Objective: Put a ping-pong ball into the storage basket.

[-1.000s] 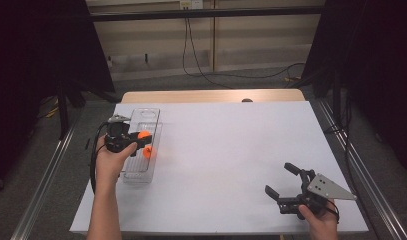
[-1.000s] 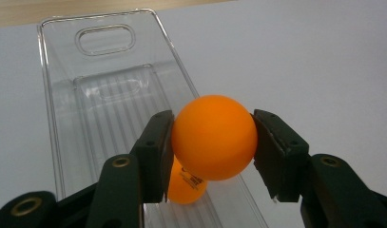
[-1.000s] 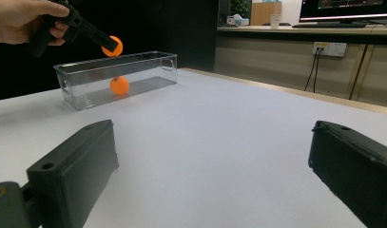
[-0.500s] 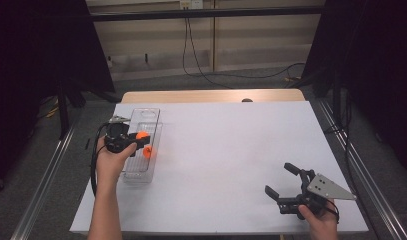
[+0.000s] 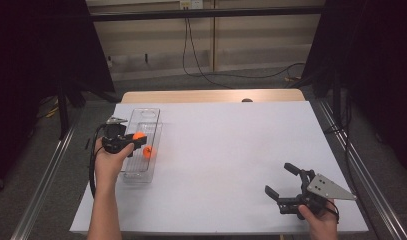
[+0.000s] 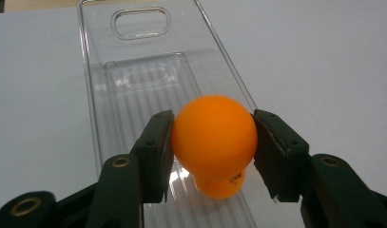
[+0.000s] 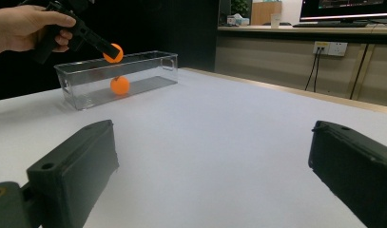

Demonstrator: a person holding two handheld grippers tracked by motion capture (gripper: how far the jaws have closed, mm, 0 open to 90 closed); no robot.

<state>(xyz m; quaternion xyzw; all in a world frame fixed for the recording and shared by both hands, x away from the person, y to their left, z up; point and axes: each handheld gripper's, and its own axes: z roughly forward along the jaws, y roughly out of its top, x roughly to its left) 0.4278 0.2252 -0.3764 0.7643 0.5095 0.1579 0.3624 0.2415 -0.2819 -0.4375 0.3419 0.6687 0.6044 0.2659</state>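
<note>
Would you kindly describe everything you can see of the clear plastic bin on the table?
The long, narrow, clear plastic bin is a see-through, open-topped box with a ribbed floor and an oval handle cut-out in its end wall. It stands upright on the white table, near the left side. One orange ball lies on its floor. The left tongs hold a second orange ball above the bin's opening.
</note>
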